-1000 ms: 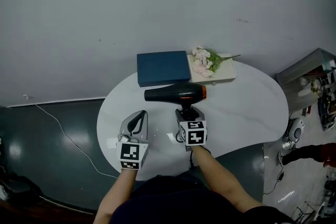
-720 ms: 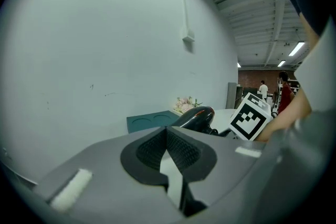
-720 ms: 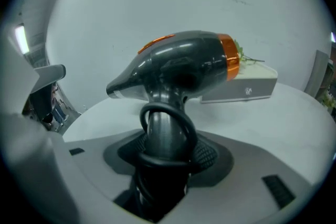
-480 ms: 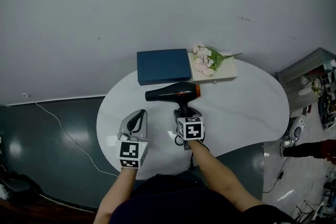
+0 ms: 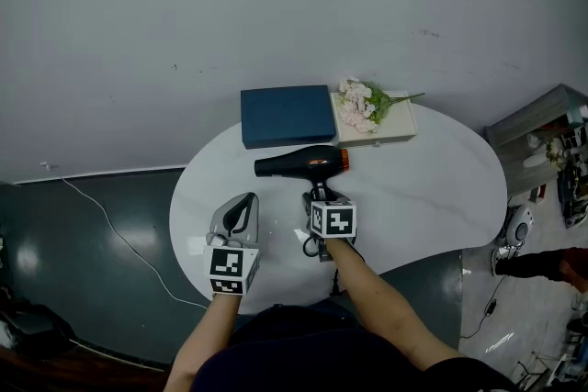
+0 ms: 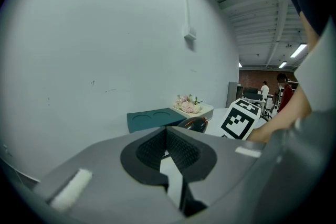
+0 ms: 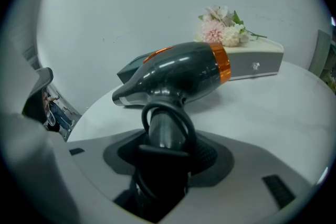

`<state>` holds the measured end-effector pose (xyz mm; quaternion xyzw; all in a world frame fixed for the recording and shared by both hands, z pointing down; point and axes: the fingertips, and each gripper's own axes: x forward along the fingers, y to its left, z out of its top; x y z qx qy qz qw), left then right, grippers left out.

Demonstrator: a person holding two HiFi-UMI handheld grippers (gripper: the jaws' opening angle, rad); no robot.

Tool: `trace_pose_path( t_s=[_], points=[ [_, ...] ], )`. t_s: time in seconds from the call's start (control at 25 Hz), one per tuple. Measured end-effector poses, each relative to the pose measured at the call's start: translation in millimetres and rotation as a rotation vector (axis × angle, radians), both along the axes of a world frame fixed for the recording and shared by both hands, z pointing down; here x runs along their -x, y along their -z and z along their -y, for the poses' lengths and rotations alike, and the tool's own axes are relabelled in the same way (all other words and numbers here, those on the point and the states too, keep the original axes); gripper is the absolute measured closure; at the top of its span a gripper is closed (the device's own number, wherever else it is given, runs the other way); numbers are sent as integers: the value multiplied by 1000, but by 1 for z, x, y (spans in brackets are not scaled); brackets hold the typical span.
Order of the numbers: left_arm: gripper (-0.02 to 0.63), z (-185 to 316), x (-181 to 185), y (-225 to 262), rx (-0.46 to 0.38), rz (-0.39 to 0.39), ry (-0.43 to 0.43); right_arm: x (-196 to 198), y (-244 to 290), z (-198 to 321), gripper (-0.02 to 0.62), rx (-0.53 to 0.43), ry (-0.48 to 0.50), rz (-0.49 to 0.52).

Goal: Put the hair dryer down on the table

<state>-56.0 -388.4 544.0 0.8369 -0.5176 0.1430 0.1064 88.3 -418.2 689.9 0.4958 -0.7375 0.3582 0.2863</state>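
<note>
A black hair dryer (image 5: 301, 162) with an orange ring is held over the white table (image 5: 423, 188), nozzle pointing left. My right gripper (image 5: 320, 195) is shut on its handle, just below the barrel. In the right gripper view the hair dryer (image 7: 178, 73) fills the middle, its black cord (image 7: 185, 119) looped round the handle between the jaws of the right gripper (image 7: 167, 147). I cannot tell whether the barrel touches the table. My left gripper (image 5: 241, 207) rests to the left, shut and empty; in its own view the left gripper (image 6: 170, 152) shows pads nearly meeting.
A dark blue box (image 5: 286, 116) lies at the table's far edge against the wall. Beside it stands a cream box (image 5: 386, 131) with pink flowers (image 5: 358, 106) on top. A white cable (image 5: 119, 243) runs over the dark floor at left.
The right gripper and the hair dryer have shifted slightly left and away from me. The left gripper has stayed where it was.
</note>
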Motion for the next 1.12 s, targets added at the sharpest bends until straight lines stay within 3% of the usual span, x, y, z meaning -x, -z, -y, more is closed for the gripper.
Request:
trace_pose_path(
  t_s=[0.64,0.68,0.92,1.12],
  points=[
    [595,-4,-5,1,-3,-8,-14,0,-2,1,356,48,5,58],
    [595,-5,-6,2,-5,-9,-16,0,0,1,309,39,10,53],
    [595,-9,-7,8,-20,-17,-19,-2,40,7,267,-73,42,28],
    [595,-11,-11,24,-55,-41,-20,-13,99,9,267,-258,40,-65]
  ],
)
